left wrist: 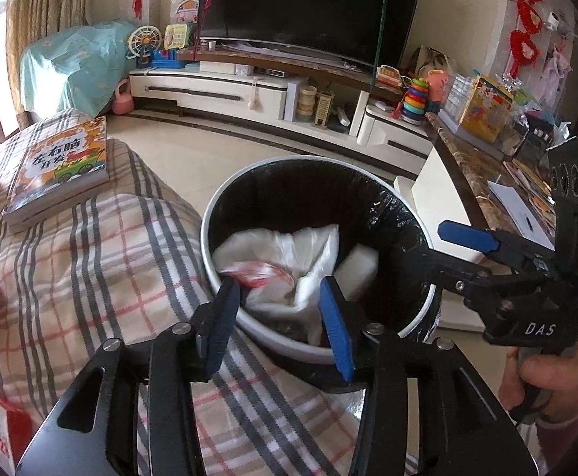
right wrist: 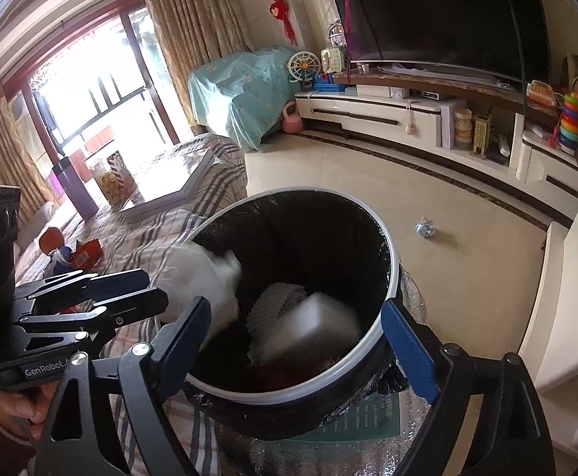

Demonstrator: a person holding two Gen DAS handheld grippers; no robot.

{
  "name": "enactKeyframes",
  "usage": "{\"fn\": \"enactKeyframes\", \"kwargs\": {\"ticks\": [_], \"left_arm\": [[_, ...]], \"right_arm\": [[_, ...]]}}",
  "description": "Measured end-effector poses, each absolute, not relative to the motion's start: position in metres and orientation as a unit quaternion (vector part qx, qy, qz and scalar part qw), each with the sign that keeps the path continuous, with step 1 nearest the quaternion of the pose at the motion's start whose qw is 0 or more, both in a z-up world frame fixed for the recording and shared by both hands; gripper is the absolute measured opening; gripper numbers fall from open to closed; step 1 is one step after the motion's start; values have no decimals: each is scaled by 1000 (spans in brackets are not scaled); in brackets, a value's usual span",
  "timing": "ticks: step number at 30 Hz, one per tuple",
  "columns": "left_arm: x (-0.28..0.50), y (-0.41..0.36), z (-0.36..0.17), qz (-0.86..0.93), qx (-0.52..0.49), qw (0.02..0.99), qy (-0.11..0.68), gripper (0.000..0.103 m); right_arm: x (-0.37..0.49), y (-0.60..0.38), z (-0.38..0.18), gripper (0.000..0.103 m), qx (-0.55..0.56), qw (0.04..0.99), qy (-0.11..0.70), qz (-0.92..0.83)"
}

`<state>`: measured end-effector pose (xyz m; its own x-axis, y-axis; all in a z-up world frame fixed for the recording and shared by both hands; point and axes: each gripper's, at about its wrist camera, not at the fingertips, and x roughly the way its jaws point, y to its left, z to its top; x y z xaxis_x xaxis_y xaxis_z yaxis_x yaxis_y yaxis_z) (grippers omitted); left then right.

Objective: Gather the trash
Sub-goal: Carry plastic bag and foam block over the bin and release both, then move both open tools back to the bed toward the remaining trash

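A round bin (left wrist: 208,238) (right wrist: 392,265) with a white rim and black liner stands on the floor beside a checked cloth. Inside lie a white plastic bag (left wrist: 289,254) with red print and a white block (left wrist: 358,273). In the right wrist view the bag (right wrist: 205,277) and the block (right wrist: 312,325) look blurred. My left gripper (left wrist: 281,321) (right wrist: 150,289) hovers over the bin's near rim, open, its blue pads clear of the bag below. My right gripper (right wrist: 296,325) (left wrist: 439,252) stands wide open over the bin with nothing held. A crumpled wrapper (right wrist: 425,227) lies on the floor beyond.
The checked cloth (left wrist: 110,246) carries a picture book (left wrist: 62,170), a purple bottle (right wrist: 74,186), a snack bag (right wrist: 114,178) and red packets. A TV stand (left wrist: 217,91) with toys runs along the far wall. A marble-topped counter (left wrist: 471,174) stands right of the bin.
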<state>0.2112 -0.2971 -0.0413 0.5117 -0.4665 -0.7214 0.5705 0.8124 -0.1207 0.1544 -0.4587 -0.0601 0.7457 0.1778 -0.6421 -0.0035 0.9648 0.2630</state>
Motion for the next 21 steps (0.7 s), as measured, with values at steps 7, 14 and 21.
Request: {"fn": "enactKeyframes", "kwargs": {"ticks": [7,14,21], "left_arm": [[196,-274,-40,-288,54,875,385,55],[175,-234,-47,-269,26,879,393,55],[155,-187,-48,-244,0,887,392,55]], "right_arm": [[142,-457,-58,90,140,927,344,47],[127,-440,-60,90,165,926,335,57],[119,-406,-66,92,174,920,340,84]]}}
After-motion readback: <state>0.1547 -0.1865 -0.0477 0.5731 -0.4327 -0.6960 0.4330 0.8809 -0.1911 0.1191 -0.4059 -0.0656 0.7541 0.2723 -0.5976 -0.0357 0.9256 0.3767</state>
